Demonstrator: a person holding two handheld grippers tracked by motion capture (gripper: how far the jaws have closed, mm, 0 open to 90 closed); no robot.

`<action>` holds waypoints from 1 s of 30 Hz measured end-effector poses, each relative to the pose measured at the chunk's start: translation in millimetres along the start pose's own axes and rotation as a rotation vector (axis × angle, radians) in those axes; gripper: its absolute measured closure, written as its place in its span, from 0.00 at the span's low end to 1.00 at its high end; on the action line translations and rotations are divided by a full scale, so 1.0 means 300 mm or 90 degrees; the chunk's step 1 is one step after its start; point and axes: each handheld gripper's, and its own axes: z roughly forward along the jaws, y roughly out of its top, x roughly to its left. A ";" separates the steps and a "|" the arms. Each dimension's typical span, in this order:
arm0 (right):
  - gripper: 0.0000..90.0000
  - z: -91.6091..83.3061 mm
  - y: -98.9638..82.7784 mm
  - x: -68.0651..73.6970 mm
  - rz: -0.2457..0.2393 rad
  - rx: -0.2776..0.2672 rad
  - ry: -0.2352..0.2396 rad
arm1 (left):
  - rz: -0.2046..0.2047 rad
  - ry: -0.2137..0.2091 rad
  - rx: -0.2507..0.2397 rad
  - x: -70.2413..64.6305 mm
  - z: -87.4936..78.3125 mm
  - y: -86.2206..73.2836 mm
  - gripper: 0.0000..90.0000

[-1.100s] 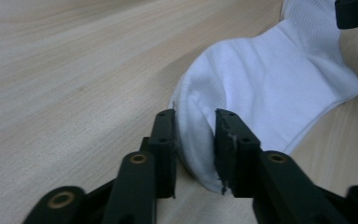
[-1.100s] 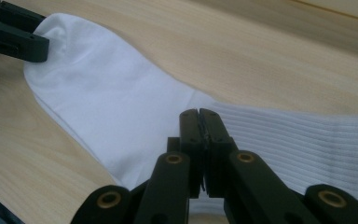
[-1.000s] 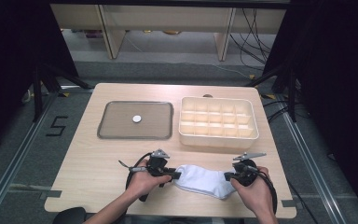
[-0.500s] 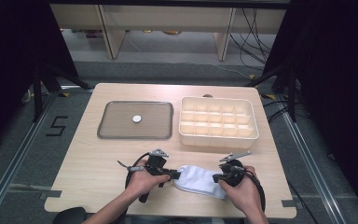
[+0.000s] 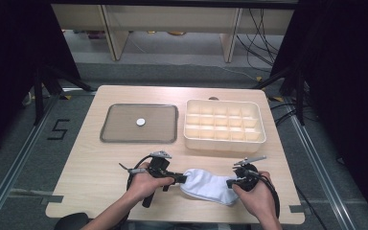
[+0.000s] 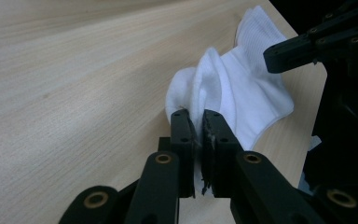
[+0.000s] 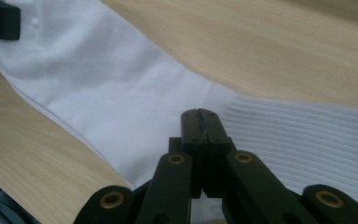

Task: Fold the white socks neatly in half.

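A white sock [image 5: 207, 186] lies along the table's front edge between my two grippers. My left gripper [image 5: 184, 179] is shut on the sock's left end. In the left gripper view a fold of the sock [image 6: 223, 88] is pinched between the jaws of my left gripper [image 6: 199, 122]. My right gripper [image 5: 231, 182] sits at the sock's right end. Its jaws are shut tight in the right gripper view, where my right gripper [image 7: 200, 116] lies over the sock [image 7: 121, 88] near the ribbed cuff [image 7: 307, 135]. No cloth shows between them.
A flat grey tray [image 5: 120, 136] with a small white disc [image 5: 140, 122] lies at the back left. A cream box [image 5: 224, 142] with several compartments stands at the back right. Bare wooden table [image 5: 91, 167] lies left of my hands.
My right gripper moved left along the sock, then eased back slightly. The sock bunched shorter and spread out again. My left gripper has held its grip in place.
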 end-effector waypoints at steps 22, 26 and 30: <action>1.00 0.071 -0.004 0.007 0.012 0.022 0.017 | -0.015 -0.050 -0.032 -0.010 -0.031 0.032 0.92; 1.00 0.076 -0.001 0.009 0.012 0.020 0.017 | -0.014 -0.062 -0.034 -0.013 -0.040 0.041 0.92; 1.00 0.079 0.001 0.012 0.012 0.019 0.020 | -0.017 -0.058 -0.043 -0.019 -0.046 0.046 0.92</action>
